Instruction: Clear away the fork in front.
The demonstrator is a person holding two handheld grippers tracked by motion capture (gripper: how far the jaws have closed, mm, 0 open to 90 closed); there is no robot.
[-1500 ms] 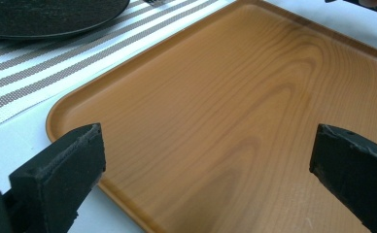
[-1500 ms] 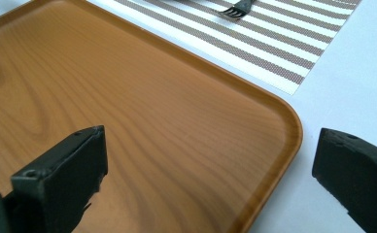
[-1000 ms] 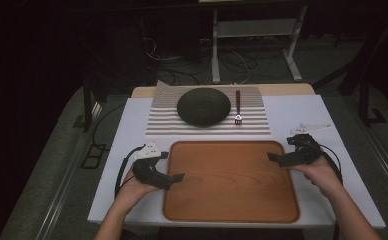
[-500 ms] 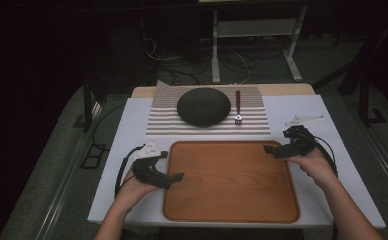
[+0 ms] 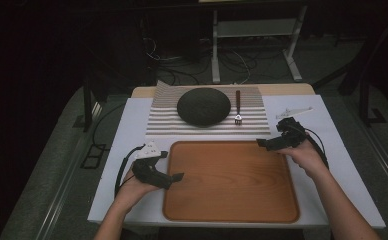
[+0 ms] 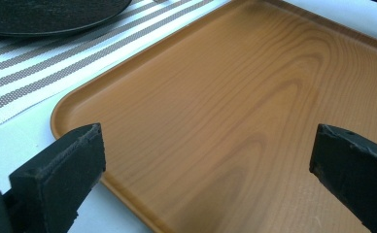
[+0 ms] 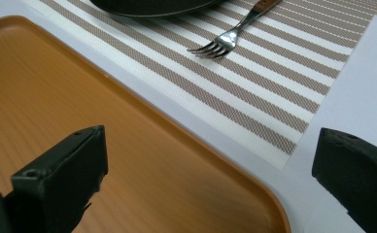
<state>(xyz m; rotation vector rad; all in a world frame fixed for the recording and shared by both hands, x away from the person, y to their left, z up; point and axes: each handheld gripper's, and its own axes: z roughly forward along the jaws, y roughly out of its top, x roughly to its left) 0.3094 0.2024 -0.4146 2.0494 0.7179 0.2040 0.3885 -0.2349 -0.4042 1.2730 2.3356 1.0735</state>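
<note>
A bare wooden tray [image 5: 232, 180] lies on the white table in front of me. My left gripper [image 5: 176, 176] rests at the tray's left edge, open, its jaws spread wide over the tray's near-left corner [image 6: 79, 111]. My right gripper [image 5: 261, 143] hovers at the tray's far-right corner [image 7: 254, 199], also open with nothing between its jaws. Beyond the tray a striped placemat [image 5: 162, 120] carries a dark round plate [image 5: 203, 106] and a fork [image 5: 237, 107] with a dark handle, tines pointing toward me [image 7: 215, 47].
A small white object [image 5: 293, 111] lies on the table at the far right, behind the right gripper. White table surface [image 5: 347, 160] borders the tray on both sides. Cables and a metal stand sit on the dark floor beyond the table.
The right gripper has moved up and slightly left along the tray's right side toward its far-right corner. The left gripper has stayed put.
</note>
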